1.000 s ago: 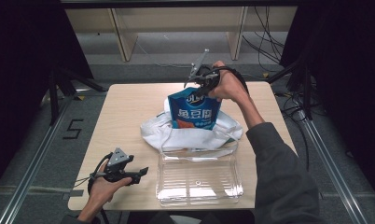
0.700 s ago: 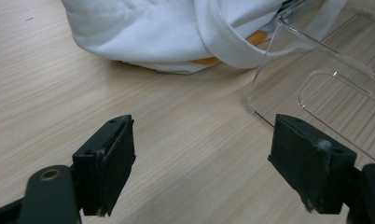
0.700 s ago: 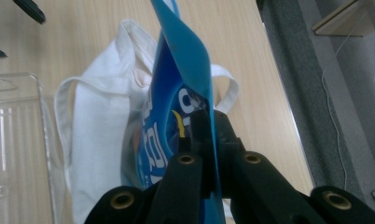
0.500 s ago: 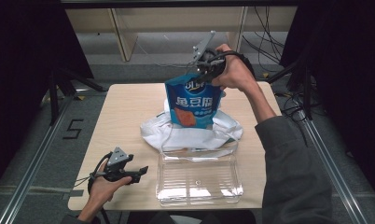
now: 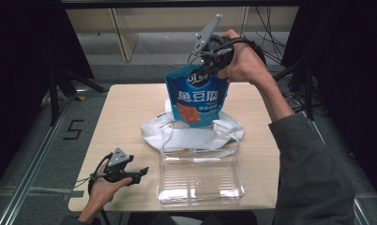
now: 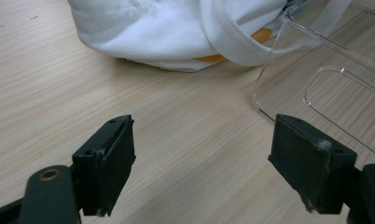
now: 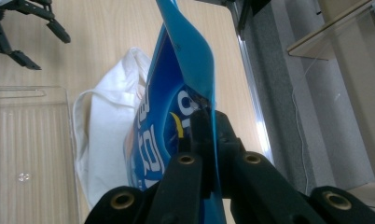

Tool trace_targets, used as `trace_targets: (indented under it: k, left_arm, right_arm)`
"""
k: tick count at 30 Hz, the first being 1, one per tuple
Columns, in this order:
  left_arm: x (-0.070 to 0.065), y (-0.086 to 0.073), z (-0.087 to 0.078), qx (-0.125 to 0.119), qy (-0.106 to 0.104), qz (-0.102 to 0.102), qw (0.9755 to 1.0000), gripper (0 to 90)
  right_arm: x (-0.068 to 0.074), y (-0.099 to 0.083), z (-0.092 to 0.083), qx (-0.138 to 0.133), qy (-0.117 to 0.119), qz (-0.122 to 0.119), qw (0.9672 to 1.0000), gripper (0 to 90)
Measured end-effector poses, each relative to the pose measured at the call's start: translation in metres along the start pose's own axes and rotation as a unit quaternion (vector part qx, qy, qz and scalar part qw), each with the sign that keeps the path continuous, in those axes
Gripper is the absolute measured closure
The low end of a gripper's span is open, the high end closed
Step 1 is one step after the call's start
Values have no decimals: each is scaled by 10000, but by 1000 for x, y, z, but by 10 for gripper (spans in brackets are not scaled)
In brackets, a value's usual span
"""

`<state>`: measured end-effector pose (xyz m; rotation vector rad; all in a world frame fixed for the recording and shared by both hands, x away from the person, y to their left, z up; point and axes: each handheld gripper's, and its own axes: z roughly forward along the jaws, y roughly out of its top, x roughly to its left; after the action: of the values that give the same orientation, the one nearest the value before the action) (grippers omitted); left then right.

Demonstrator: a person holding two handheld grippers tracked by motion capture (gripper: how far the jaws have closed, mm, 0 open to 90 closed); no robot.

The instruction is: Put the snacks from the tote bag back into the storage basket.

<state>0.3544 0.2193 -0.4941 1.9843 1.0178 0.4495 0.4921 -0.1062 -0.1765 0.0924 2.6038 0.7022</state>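
- Blue pouch (image 5: 196,96): glossy plastic film, flat, with white lettering and an orange picture on its face; it hangs upright above the white cloth bag, its lower edge at the bag's mouth.
- My right claw (image 5: 214,65): black jaws pinched tight on the pouch's top seam, held high over the far side of the surface.
- My left claw (image 5: 139,174): jaws spread wide with nothing between them, resting low at the near left corner of the surface.
- White cloth bag (image 5: 191,133): soft woven fabric, crumpled, with broad straps, lying mid-surface.
- Clear tray (image 5: 199,180): rigid see-through plastic, rectangular with rounded corners, just in front of the bag.
- Surface (image 5: 125,122): pale wood grain, matt.
- Left gripper view: orange print (image 6: 211,58) under the bag's fold and fluff on the jaw pads.
- Right gripper view: the pouch's curved top edge (image 7: 190,51) from the side, thin as a sheet.
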Motion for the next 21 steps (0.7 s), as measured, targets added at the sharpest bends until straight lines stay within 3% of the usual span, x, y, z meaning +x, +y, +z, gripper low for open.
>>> trace_targets:
  k: [3,4,8,9,10,11,12,15,16,21]
  left_arm:
    - [0,0,0,21,44,67,10000,210]
    - [-1,0,0,-41,26,-12,10000,210]
    - [0,0,-1,-108,41,-23,9999,210]
    - [0,0,-1,-108,63,-13,9999,209]
    - [0,0,-1,-92,91,-14,9999,209]
    - [2,0,-1,-77,54,32,10000,209]
    - [1,1,-1,-103,59,-38,9999,209]
    - [2,0,-2,-35,39,34,10000,209]
    - [0,0,-1,-134,53,-95,9999,209]
    - [0,0,0,-130,58,-105,9998,208]
  right_arm:
    - [5,1,-6,-19,-23,25,10000,900]
    - [10,2,-10,-38,-5,-13,10000,900]
    - [18,4,-16,-53,-21,-93,9999,900]
    - [22,4,-18,-23,5,18,10000,900]
    - [23,4,-19,-52,1,-91,9999,900]
    - [27,4,-22,-22,-23,14,10000,900]
    - [28,4,-24,-73,7,-122,9999,900]
    - [40,3,-31,-45,12,-95,9999,900]
    - [42,2,-33,-62,25,-129,9999,900]
    - [53,0,-38,-70,104,-271,9996,900]
